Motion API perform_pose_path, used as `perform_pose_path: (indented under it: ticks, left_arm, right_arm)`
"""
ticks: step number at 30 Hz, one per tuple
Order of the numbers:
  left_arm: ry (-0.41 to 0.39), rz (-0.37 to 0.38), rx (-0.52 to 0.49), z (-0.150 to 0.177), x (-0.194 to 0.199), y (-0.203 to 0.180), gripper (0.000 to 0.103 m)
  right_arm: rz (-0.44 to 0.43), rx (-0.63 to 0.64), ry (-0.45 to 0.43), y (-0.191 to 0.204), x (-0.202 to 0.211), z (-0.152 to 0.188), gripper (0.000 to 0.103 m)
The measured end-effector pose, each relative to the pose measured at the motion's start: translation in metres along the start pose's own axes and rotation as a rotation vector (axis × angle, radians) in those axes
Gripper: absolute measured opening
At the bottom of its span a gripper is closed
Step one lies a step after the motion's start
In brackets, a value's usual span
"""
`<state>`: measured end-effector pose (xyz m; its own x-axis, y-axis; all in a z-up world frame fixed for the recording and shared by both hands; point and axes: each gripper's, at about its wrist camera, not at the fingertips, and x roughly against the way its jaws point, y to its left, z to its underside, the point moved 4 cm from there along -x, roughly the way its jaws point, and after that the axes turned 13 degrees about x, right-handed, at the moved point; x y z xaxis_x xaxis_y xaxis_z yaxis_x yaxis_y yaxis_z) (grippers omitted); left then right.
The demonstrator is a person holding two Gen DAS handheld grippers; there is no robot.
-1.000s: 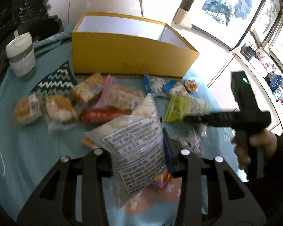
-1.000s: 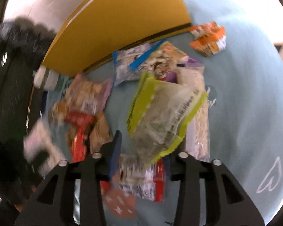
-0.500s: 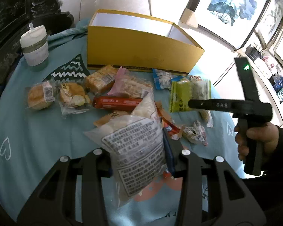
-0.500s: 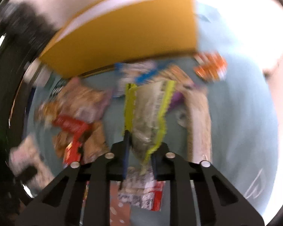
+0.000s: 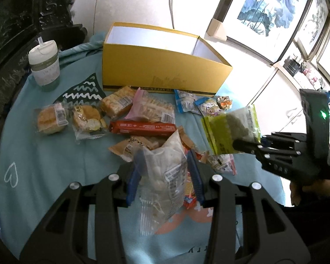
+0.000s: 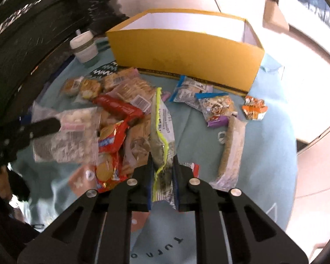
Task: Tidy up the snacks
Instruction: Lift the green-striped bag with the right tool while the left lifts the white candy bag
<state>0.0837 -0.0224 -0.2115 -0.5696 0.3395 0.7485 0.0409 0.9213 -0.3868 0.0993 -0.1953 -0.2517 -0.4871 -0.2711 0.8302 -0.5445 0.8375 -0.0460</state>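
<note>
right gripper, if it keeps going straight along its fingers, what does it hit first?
Probably the yellow box. The right gripper is shut on the green packet, lifted above the snacks and pointing at the box's front wall. Depth is unclear; if lower, the blue packet comes first.

Clear white-snack bag [image 5: 162,171] and yellow-edged bag [image 6: 162,136] held aloft; open yellow box [image 5: 162,70] behind.

A pale lidded cup [image 5: 45,66] with a straw spout stands at the far left of the teal cloth [image 5: 44,154], beside a dark zigzag print [image 5: 81,91]. Dark carved furniture [image 5: 15,22] rises behind it. On the far right, framed flower paintings [image 5: 259,6] lean along the white wall, above a white cabinet [image 5: 281,92].
</note>
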Motion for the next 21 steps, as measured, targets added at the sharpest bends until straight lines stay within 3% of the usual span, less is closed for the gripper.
perform_pose_path:
  ticks: [3,7,9,11,13,14,15,16,17,21]
  left_arm:
    - [-0.008,-0.019,0.011,0.001,0.001,0.006,0.041]
    - [-0.002,0.038,-0.009,0.008,0.004,0.004,0.043]
    - [-0.010,0.032,-0.030,0.013,-0.001,0.001,0.082]
    - [-0.038,-0.004,-0.042,0.017,-0.012,0.003,0.092]
    - [-0.014,-0.041,-0.036,0.021,-0.034,0.010,0.093]
    - [0.008,-0.054,-0.026,0.023,-0.046,0.015,0.092]
    - [0.006,-0.049,-0.022,0.024,-0.050,0.019,0.071]
    - [0.009,-0.041,-0.028,0.025,-0.052,0.020,0.058]
    - [0.031,-0.010,-0.021,0.026,-0.053,0.021,0.040]
    - [0.047,0.035,-0.054,0.033,-0.041,0.013,0.034]
  right_arm:
    - [0.016,-0.023,0.006,0.000,0.003,0.003,0.014]
    - [0.002,-0.052,-0.003,-0.001,0.013,0.010,0.014]
    - [-0.012,-0.059,0.002,0.001,0.016,0.016,0.014]
    - [-0.023,-0.065,0.012,0.004,0.016,0.023,0.014]
    - [-0.027,-0.060,0.028,0.008,0.015,0.028,0.014]
    - [-0.027,-0.056,0.033,0.010,0.015,0.030,0.014]
    - [-0.026,-0.049,0.036,0.012,0.016,0.032,0.014]
    - [-0.023,-0.045,0.036,0.013,0.018,0.032,0.014]
    - [-0.021,-0.042,0.038,0.013,0.019,0.033,0.014]
    - [-0.011,-0.042,0.034,0.012,0.026,0.034,0.014]
